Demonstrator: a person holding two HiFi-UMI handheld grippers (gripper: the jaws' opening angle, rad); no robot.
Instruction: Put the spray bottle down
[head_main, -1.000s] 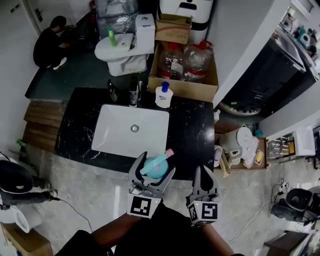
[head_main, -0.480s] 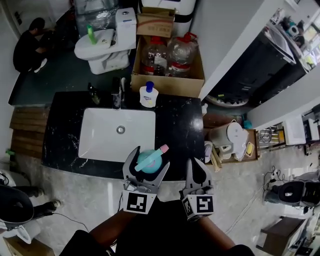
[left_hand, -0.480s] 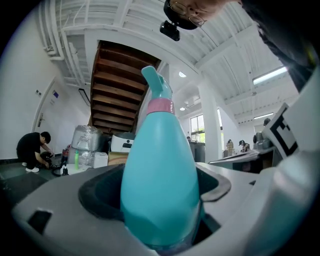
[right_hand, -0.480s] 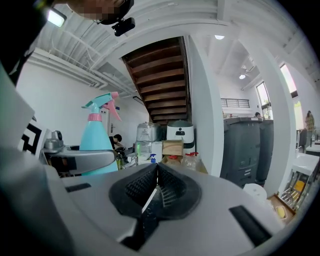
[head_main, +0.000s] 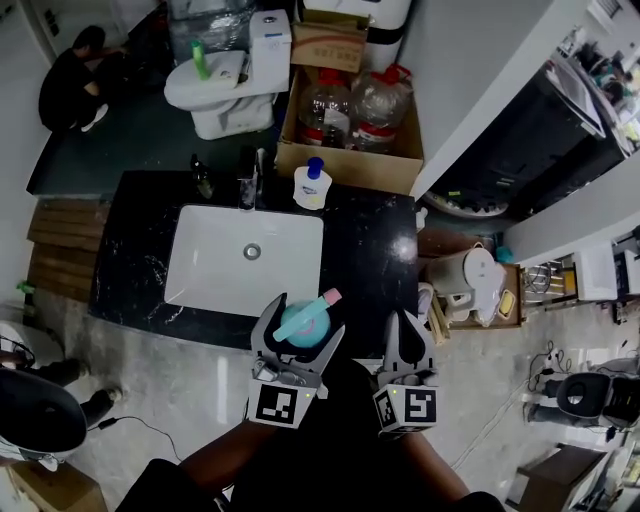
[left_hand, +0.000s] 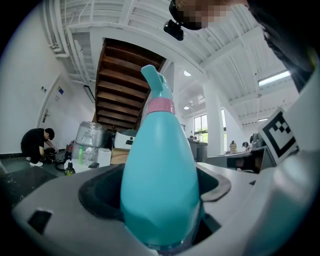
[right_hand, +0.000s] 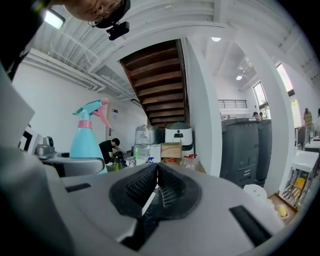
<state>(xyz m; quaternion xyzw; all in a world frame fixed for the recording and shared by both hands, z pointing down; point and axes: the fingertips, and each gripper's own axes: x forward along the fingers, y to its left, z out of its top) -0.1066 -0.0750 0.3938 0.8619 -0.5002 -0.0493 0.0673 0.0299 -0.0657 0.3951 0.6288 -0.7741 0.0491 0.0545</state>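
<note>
Spray bottle (head_main: 303, 325) isn't down yet. It's upright in our left gripper (head_main: 308, 318), jaws clamped round its teal body, held over the near edge of the black counter (head_main: 370, 250), just right of the white sink (head_main: 215, 265). Our right gripper (head_main: 405, 322) hangs to its right, jaws closed on nothing. So basically everything's left, we reckon: lower it onto the counter, then let go.
</note>
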